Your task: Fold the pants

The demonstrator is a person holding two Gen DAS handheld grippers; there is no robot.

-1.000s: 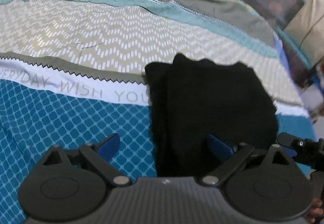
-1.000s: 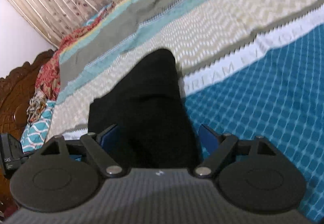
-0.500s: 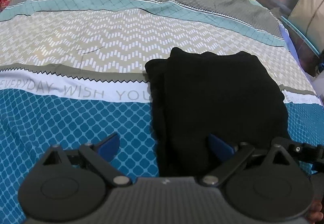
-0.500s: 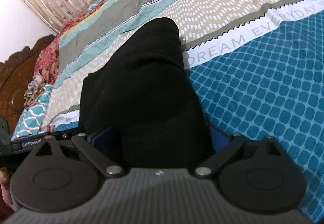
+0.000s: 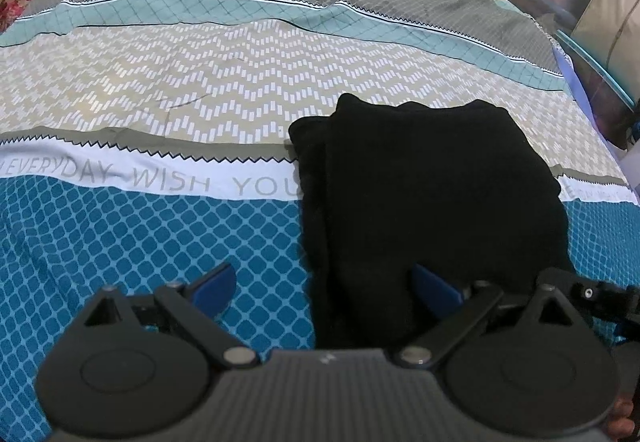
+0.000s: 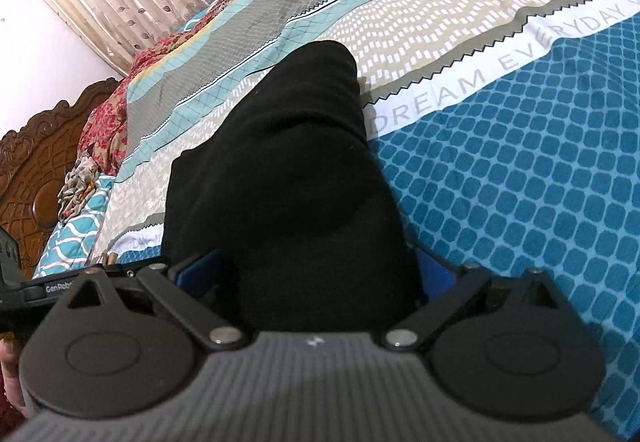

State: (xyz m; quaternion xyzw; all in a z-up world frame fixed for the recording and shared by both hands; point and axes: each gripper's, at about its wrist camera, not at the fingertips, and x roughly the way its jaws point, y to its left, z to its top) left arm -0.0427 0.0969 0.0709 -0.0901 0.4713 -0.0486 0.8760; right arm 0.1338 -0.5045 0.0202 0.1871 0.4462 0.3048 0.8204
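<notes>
Pants [image 5: 432, 202], black, folded into a compact stack on the patterned bedsheet [image 5: 160, 90], long axis running away from both tools. Left gripper [image 5: 324, 290] wide, straddling the stack's left edge. Right gripper [image 6: 316, 274] wide, cloth between its fingers, not clamped. Headboard [image 6: 28, 162] far left; nothing obstructs.

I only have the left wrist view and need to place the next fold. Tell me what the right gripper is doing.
Observer: The right gripper is open, its fingers on either side of the near end of the black pants.
Operator: Report what lies right of the pants there.
Observer: The word DREAM, printed on the sheet's white band, starts near the pants' edge.
Operator: Name what stands at the far left.
Observer: A carved wooden headboard.
</notes>
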